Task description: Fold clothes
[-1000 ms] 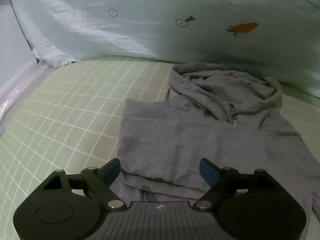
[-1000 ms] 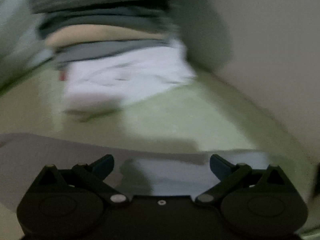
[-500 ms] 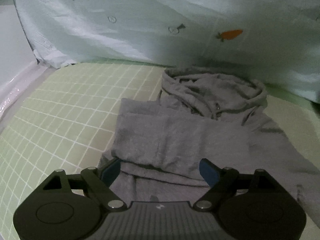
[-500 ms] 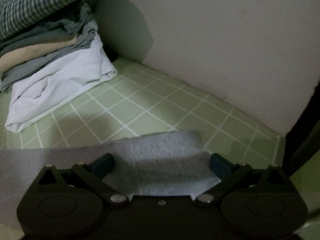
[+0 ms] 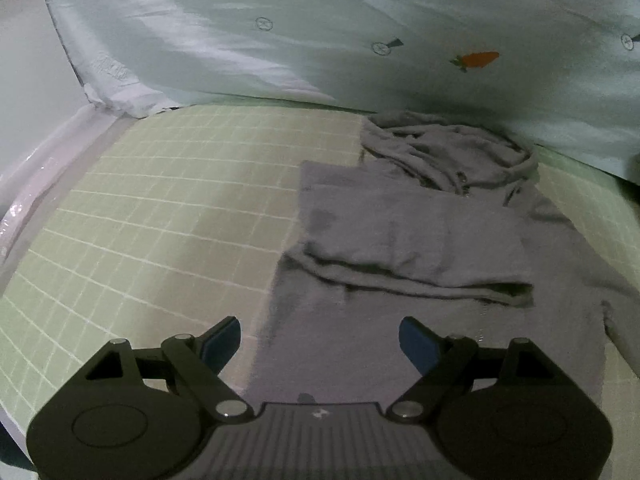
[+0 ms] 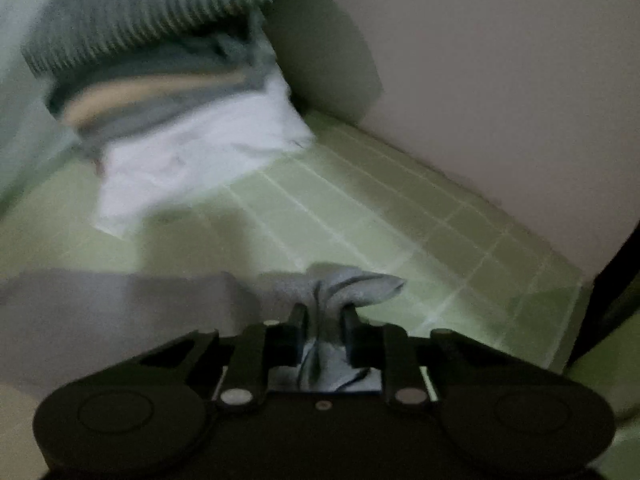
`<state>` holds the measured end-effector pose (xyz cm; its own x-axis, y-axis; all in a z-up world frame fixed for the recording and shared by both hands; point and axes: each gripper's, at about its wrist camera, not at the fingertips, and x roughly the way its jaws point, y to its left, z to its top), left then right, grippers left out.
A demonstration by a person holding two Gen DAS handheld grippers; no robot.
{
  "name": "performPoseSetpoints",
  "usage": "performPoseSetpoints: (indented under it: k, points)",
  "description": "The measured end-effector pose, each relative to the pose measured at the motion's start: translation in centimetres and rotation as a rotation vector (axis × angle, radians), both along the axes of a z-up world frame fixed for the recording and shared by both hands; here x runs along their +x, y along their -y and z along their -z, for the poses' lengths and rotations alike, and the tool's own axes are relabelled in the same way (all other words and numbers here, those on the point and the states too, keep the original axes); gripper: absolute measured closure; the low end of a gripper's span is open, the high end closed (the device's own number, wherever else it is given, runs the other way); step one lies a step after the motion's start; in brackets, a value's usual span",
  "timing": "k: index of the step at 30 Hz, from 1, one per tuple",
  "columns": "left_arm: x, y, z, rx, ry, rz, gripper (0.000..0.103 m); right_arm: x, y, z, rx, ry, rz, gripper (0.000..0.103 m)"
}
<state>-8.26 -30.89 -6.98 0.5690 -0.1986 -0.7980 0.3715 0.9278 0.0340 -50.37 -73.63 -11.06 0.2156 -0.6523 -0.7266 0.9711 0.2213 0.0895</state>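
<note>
A grey hoodie (image 5: 404, 236) lies on the green checked sheet (image 5: 172, 208), hood toward the far side, one sleeve folded across its chest. My left gripper (image 5: 320, 340) is open and empty, hovering over the hoodie's lower left part. In the right wrist view my right gripper (image 6: 323, 316) is shut on a bunched end of the grey hoodie's fabric (image 6: 352, 288), which trails away to the left.
A pale quilt with carrot prints (image 5: 320, 28) lies behind the hoodie. A pile of folded clothes (image 6: 168, 72) with a white garment at the bottom stands near the wall (image 6: 500, 80). The bed's edge shows at the right (image 6: 580, 292).
My right gripper has closed on the grey fabric and bunched it up. The left gripper has drawn back from the hoodie, staying open.
</note>
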Motion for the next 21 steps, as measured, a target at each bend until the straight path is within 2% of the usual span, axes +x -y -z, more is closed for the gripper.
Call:
performPoseSetpoints:
  k: [6, 11, 16, 21]
  points:
    - [2.2, -3.4, -0.1, -0.010, -0.004, -0.002, 0.016, 6.2, -5.1, -3.4, -0.042, 0.145, -0.069, 0.091]
    - [4.7, -5.7, 0.1, -0.030, -0.011, -0.019, 0.016, 15.1, -8.8, -4.5, -0.071, 0.181, -0.241, 0.092]
    - [7.8, -6.8, 0.3, -0.059, -0.007, -0.042, 0.016, 24.8, -12.1, -5.3, -0.038, 0.286, -0.399, 0.092]
    - [11.5, -6.6, 1.1, -0.093, -0.017, -0.085, 0.016, 35.1, -15.8, -6.3, -0.013, 0.364, -0.618, 0.092]
